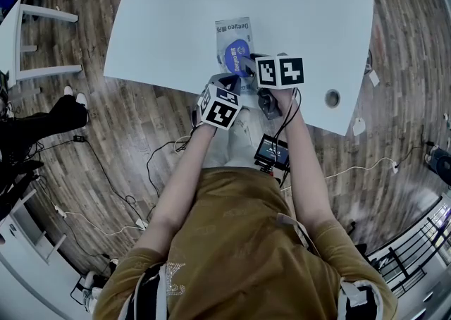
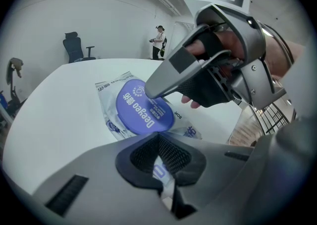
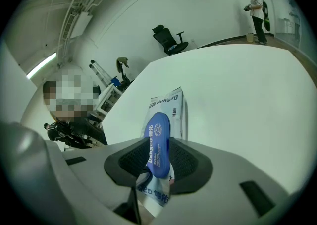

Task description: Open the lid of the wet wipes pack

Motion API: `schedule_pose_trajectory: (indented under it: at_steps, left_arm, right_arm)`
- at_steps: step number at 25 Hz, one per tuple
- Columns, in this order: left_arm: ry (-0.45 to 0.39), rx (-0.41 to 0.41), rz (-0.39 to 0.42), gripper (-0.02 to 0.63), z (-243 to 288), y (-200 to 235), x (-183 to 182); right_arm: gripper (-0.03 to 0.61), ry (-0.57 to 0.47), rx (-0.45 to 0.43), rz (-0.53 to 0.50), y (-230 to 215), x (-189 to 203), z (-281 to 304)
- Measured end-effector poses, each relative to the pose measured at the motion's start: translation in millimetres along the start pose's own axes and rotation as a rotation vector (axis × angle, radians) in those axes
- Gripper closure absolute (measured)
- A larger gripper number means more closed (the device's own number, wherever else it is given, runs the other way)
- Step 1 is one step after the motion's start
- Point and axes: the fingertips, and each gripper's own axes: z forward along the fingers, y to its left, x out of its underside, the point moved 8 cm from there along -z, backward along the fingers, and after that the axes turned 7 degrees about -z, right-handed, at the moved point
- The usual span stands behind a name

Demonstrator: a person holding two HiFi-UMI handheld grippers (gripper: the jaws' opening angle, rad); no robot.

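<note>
While the left claw (image 2: pixel 159 162) pinches the wet wipes pack (image 2: pixel 111 95) by its near edge and the right claw (image 3: pixel 157 157) nips the blue lid (image 2: pixel 141 112), lifting it open seems yet to come.

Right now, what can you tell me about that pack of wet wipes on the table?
The wet wipes pack is a soft, silvery-white pouch with blue print. It lies flat on the white table, near the front edge. The blue oval lid on top looks closed and flat. The left hand-held gripper pinches the pack's near end, and the right hand-held gripper is clamped on the lid's edge.
</note>
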Motion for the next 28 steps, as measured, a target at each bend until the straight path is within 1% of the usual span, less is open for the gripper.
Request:
schedule_pose_trajectory:
  at_steps: [9,11,16,20,24,28]
  left_arm:
    - [-0.001,-0.005,0.006,0.612,0.2,1.0,-0.9]
    - [-0.001,-0.004,0.006,0.612,0.4,1.1,-1.1]
    - [-0.003,0.001,0.012,0.612,0.9,-2.3,-1.0]
    - [-0.017,0.005,0.019,0.612,-0.3,-0.9,-0.1]
    - [-0.037,0.021,0.027,0.612,-4.7,1.2,2.9]
    - [-0.064,0.015,0.018,0.612,-10.0,3.9,5.7]
  right_arm:
    - [0.471,0.032,0.043,-0.081,7.7,-3.3,-0.9]
    - [0.471,0.029,0.045,-0.079,7.0,-3.4,-0.2]
    - [0.471,0.000,-0.006,-0.005,-2.1,-0.5,-3.3]
    - [0.471,-0.003,-0.041,0.000,-0.7,-2.4,-6.2]
    - [0.471,-0.013,-0.058,0.005,-0.3,-1.9,-6.6]
    - [0.471,-0.035,-0.066,-0.002,0.8,-4.4,-7.3]
